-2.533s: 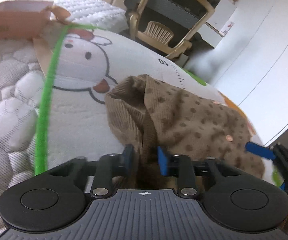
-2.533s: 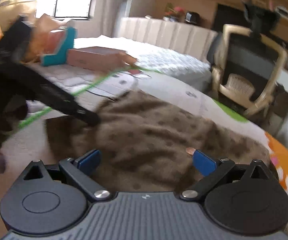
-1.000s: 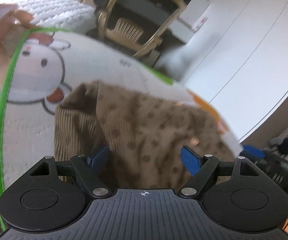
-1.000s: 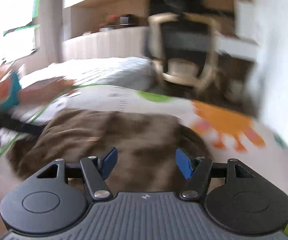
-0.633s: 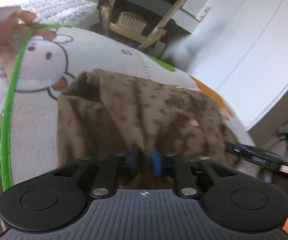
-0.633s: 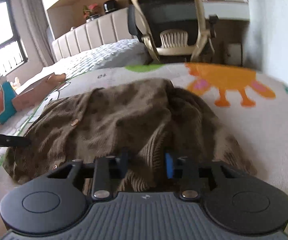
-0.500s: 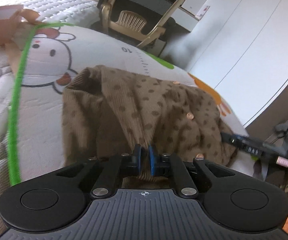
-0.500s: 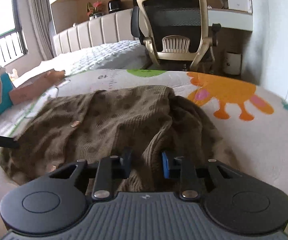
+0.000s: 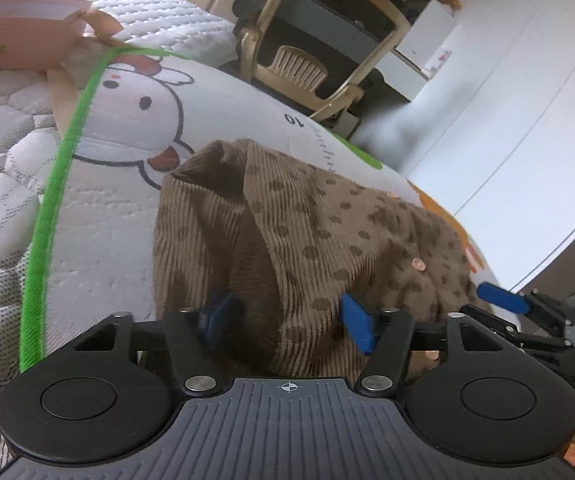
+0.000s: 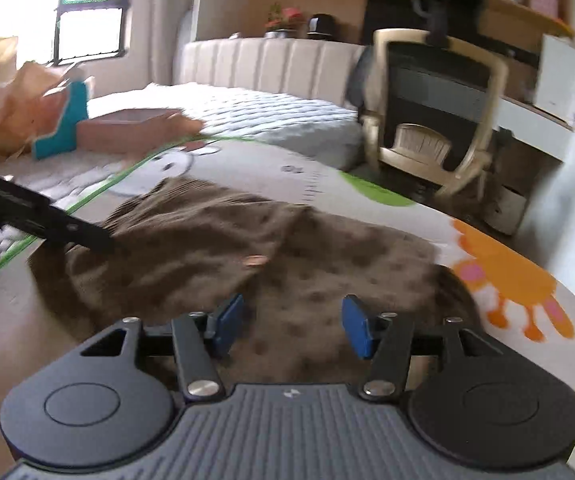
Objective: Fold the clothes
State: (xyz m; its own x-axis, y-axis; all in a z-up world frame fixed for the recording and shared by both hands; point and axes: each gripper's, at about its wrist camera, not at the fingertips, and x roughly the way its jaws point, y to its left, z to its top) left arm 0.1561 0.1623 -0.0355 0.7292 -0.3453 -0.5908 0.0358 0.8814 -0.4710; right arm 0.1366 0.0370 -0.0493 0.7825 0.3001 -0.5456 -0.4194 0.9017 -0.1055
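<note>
Ahead of the left gripper (image 9: 287,320) with its blue pads lies a brown ribbed cardigan (image 9: 307,240) with darker brown dots. Beyond it the white mat (image 9: 119,208) shows a green border and an orange cartoon creature (image 10: 503,276); farther left sits a pink box (image 9: 15,44).

Cardigan (image 9: 327,240) lies on the play mat (image 9: 119,208) spread over the bed (image 9: 3,128), box (image 9: 15,46) on the bed behind-left of it, chair (image 9: 311,52) behind the mat's far edge, wardrobe (image 9: 527,112) at right.
</note>
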